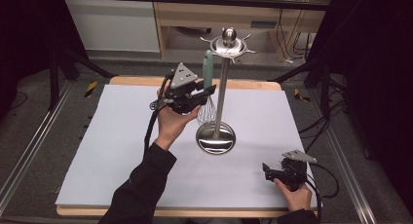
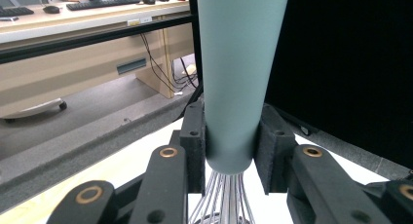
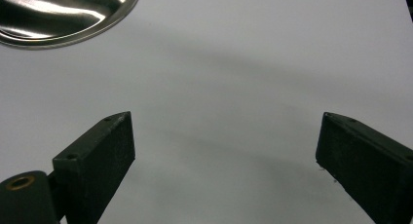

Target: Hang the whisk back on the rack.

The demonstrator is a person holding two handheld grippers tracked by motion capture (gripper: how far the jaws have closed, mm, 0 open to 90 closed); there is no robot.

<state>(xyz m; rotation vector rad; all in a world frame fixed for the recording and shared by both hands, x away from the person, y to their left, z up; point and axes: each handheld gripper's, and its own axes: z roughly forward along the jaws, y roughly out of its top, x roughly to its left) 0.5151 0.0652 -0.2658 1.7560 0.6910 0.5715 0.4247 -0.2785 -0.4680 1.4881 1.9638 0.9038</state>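
Whisk (image 1: 208,83) work is partway through, as far as you can judge from the high view: your left gripper (image 1: 203,94) grips the pale green handle low down, just above the wires, and holds the tool upright beside the pole of the steel utensil stand (image 1: 220,87). The handle's top reaches up to the hooked crown, but you cannot tell from here whether it hangs on a hook or is free, so either the hanging or the lifting-off seems to remain. Its long axis runs vertical, handle up, wire cage down, hovering just above the stand's round base near the middle of the white table (image 1: 122,151). Your right gripper (image 1: 269,169) rests low at the near right corner, well apart from the stand. In the left gripper view, the whisk handle (image 2: 236,78) rises straight out of the jaws, which pinch its narrow lower end from both sides; the wires (image 2: 224,199) fan out below the pads. In the right gripper view, the right gripper (image 3: 224,146) has its jaws spread wide with nothing between them, bare table beneath and the edge of the stand's base (image 3: 63,14) at the upper left.
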